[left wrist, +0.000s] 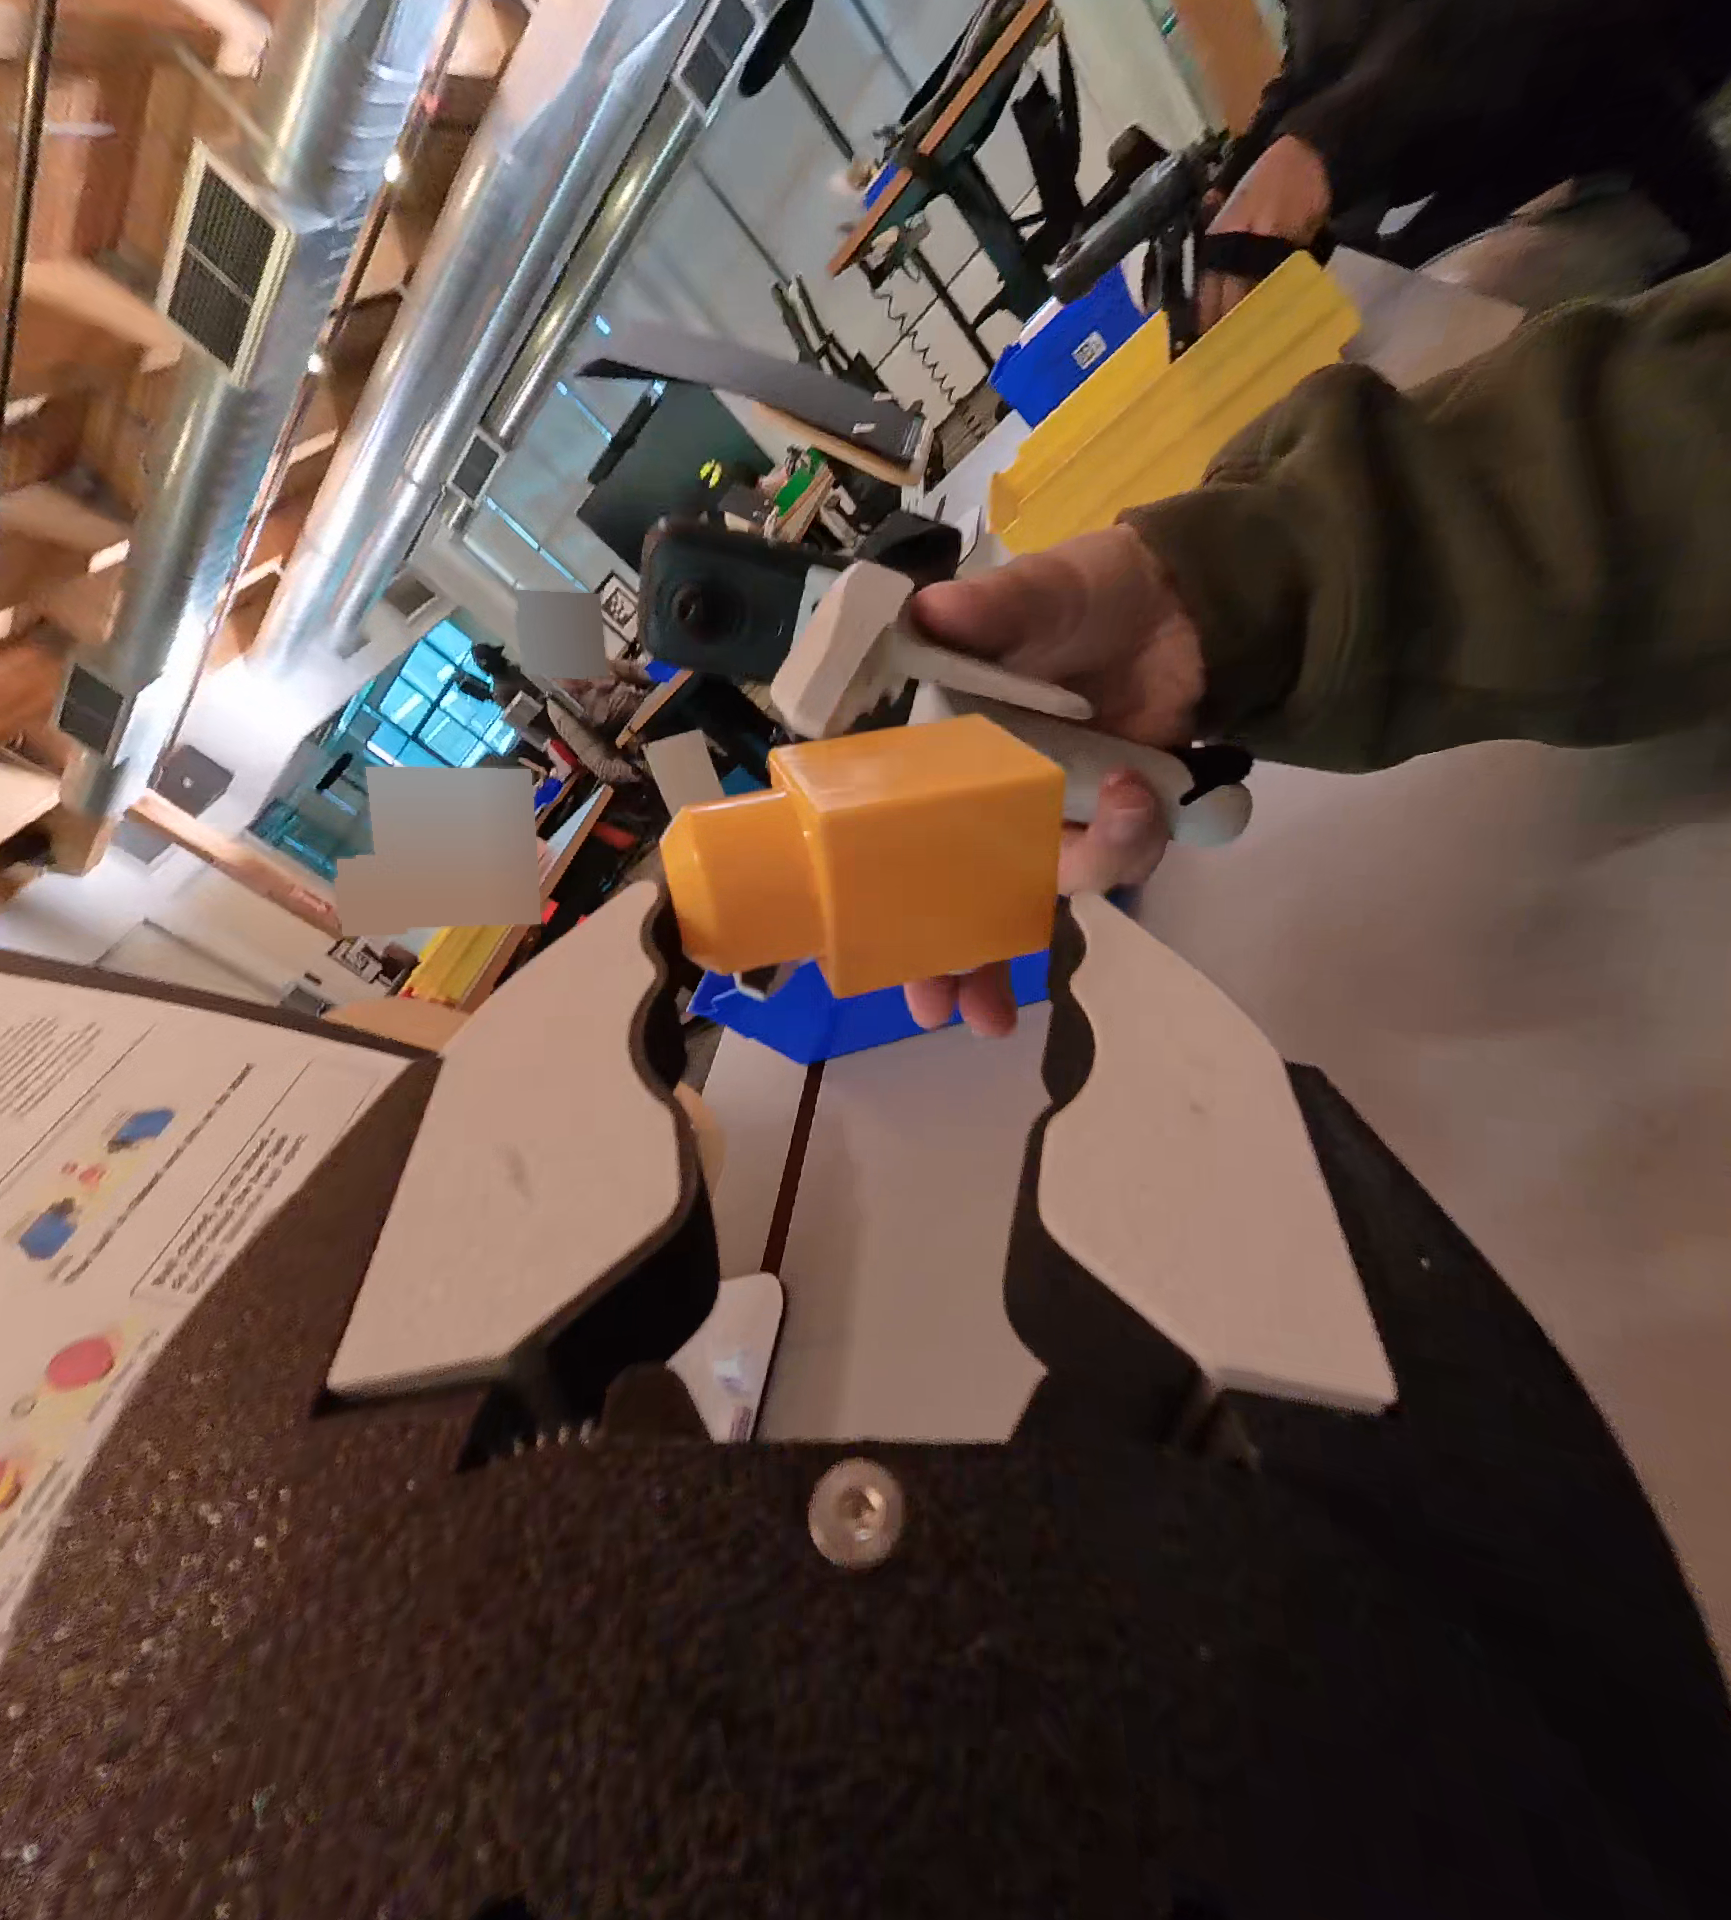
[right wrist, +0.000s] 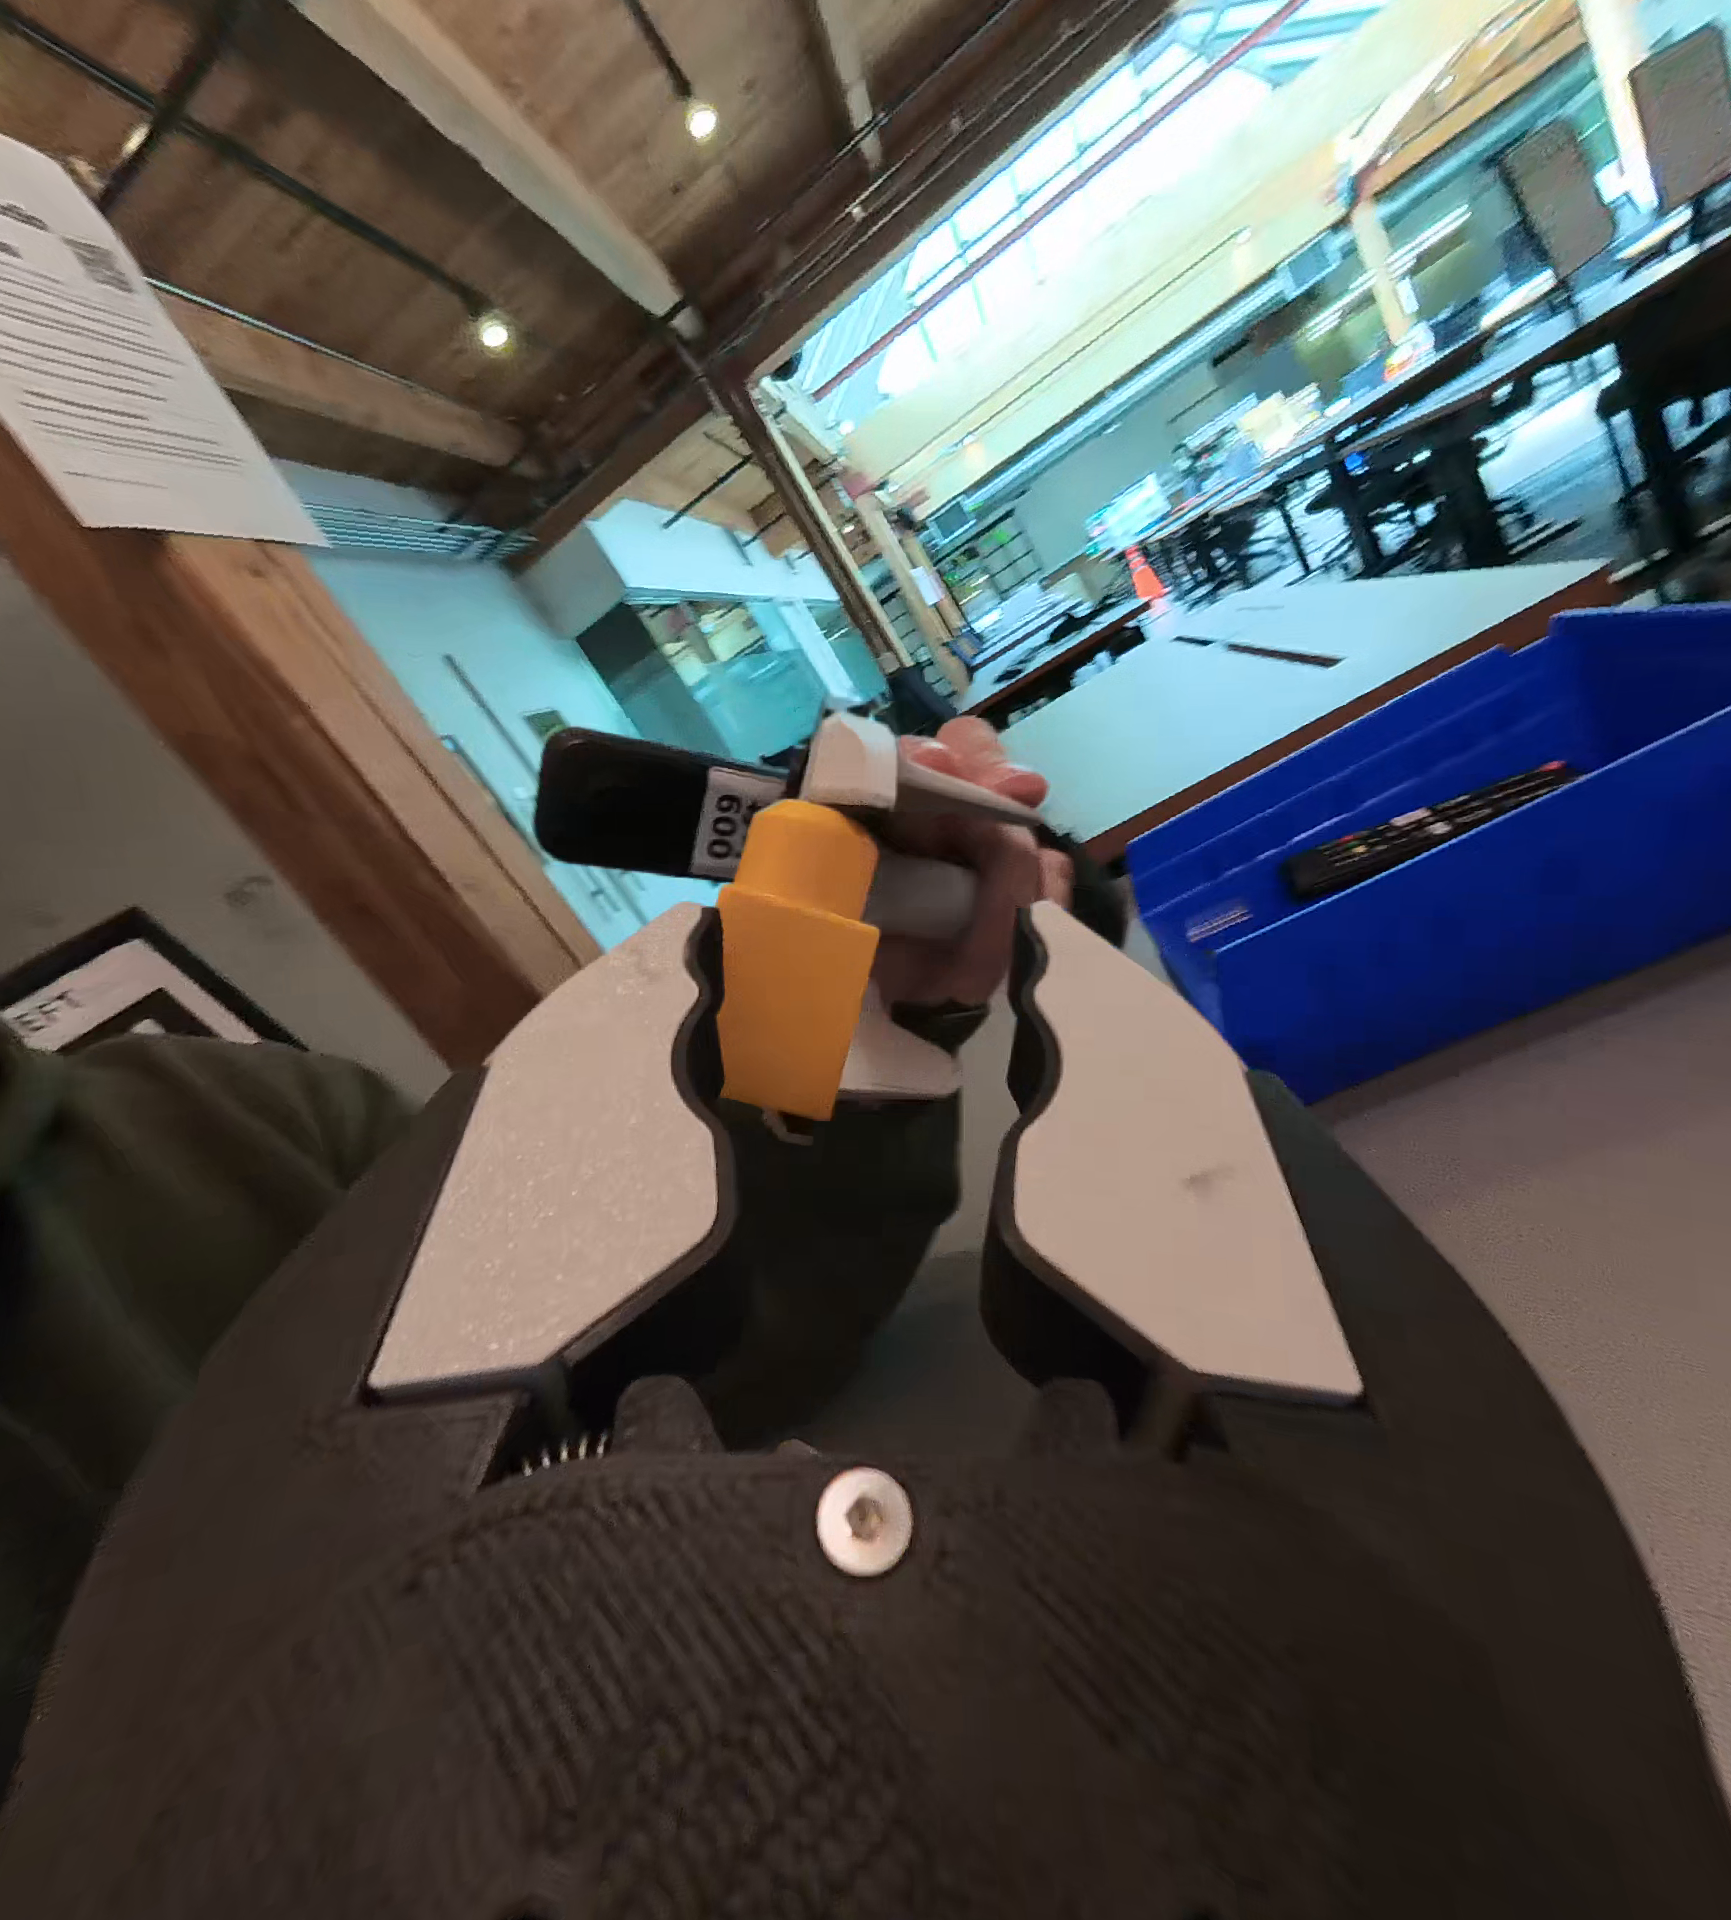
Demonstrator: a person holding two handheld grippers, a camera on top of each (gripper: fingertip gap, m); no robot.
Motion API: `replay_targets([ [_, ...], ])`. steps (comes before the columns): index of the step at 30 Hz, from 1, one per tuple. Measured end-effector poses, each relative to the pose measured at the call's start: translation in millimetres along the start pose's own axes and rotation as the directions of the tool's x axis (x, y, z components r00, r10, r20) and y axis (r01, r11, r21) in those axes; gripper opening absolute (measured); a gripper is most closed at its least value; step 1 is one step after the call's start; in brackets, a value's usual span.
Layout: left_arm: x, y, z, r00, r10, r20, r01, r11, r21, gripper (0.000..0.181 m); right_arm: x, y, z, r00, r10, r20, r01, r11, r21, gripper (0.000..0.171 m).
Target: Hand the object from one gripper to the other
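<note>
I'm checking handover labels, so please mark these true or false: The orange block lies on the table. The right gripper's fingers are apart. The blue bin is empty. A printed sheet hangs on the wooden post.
1. The orange block lies on the table. False: the orange block is up in the air, spanning the fingertips of the left gripper end to end, which appears to hold it.
2. The right gripper's fingers are apart. True: the right gripper has one finger beside the block and a wide gap to the other.
3. The blue bin is empty. False: the blue bin holds a black remote.
4. A printed sheet hangs on the wooden post. True: the printed sheet is on the wooden post.
</note>
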State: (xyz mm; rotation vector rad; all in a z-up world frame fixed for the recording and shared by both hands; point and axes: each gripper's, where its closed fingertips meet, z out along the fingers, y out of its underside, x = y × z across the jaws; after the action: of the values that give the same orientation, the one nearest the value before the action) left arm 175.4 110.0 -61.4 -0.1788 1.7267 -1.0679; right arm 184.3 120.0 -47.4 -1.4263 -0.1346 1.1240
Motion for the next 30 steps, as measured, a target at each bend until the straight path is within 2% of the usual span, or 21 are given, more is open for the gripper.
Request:
replay_targets([
  [2,4,1,0,1.000,0.014,-0.022,-0.014,1.000,0.004,0.066,-5,7,4,0.998,0.032,0.048,-0.030,0.999,-0.026,0.053],
  [4,7,4,0,0.999,0.031,-0.035,-0.031,0.999,-0.013,0.066,-11,11,5,0.996,0.027,0.084,-0.023,0.999,-0.049,0.046],
  [7,8,12,3,0.998,0.058,-0.036,-0.061,0.996,-0.064,0.067,-16,19,3,0.995,-0.002,0.099,0.013,0.994,-0.110,0.048],
  [10,12,17,6,0.995,0.083,-0.057,-0.088,0.991,-0.099,0.066,-13,27,3,0.997,-0.026,0.075,0.038,0.987,-0.157,0.052],
  [11,14,18,7,0.994,0.092,-0.065,-0.098,0.989,-0.108,0.066,-11,25,4,0.998,-0.030,0.060,0.038,0.988,-0.147,0.050],
  [12,14,19,8,0.993,0.105,-0.062,-0.112,0.986,-0.124,0.066,-7,22,5,0.998,-0.038,0.041,0.043,0.991,-0.127,0.035],
  [17,2,34,9,0.992,0.125,0.014,-0.118,0.962,-0.245,0.066,6,15,5,0.992,-0.125,-0.034,0.121,0.987,-0.107,0.034],
  [20,-24,34,7,0.978,0.081,0.194,-0.030,0.967,-0.252,0.059,12,-10,-3,0.979,-0.169,-0.117,0.173,0.985,0.018,0.033],
  [23,-43,15,5,0.945,-0.045,0.323,0.086,0.990,-0.114,0.060,16,-44,-20,0.974,-0.124,-0.187,0.170,0.953,0.249,0.033],
  [25,-46,7,7,0.932,-0.058,0.357,0.089,0.993,-0.073,0.060,13,-59,-27,0.984,-0.072,-0.160,0.130,0.913,0.387,0.033],
  [27,-47,6,12,0.924,-0.029,0.380,0.073,0.992,-0.101,0.061,14,-68,-32,0.989,-0.019,-0.144,0.090,0.861,0.501,0.032],
  [30,-49,3,21,0.900,0.001,0.436,0.056,0.992,-0.117,0.061,9,-66,-23,0.998,0.003,-0.071,0.036,0.841,0.540,0.032],
])
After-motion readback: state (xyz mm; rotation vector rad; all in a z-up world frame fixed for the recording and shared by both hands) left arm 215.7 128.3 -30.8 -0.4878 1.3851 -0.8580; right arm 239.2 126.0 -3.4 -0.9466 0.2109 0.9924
